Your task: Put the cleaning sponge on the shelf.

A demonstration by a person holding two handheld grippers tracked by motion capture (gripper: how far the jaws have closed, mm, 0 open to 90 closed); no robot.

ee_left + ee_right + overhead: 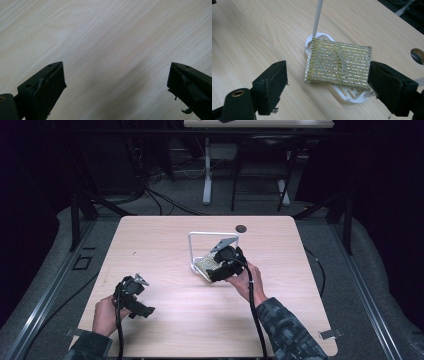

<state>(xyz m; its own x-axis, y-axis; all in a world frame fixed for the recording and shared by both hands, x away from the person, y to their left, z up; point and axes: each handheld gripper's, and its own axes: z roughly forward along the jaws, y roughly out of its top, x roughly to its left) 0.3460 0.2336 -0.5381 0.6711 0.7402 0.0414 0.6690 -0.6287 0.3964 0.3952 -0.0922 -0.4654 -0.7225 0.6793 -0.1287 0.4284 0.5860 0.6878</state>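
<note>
Scouring pad (338, 63), silver-gold and ribbed, lies flat on a white slotted tray (352, 96) at mid worktop (165, 230), one corner overhanging the tray's near edge.

Right tongs (328, 85) released, jaws spread wide and straddling the pad: left jaw over bare wood just beside the pad's corner, right jaw at the pad's far edge. Cannot tell if that jaw touches it. In the high view the right tongs (218, 270) sit right at the tray.

Left tongs (116, 82) also released, nothing between the jaws, just bare worktop. In the high view they (142, 309) sit well apart from the tray, near the front-left.

Risks, my read:
- Pad is thin and flat. A close at this height could pinch the tray rim along with it, or slide over the top and miss.
- Tray looks light and unrestrained; a jaw nudge likely drags or tips it.
- White wire frame (212, 235) stands from the tray, upright post (317, 17) just behind the pad. A lift straight up or back could snag it.
- Left jaw on wood may scrape before the pad edge is caught.
</note>
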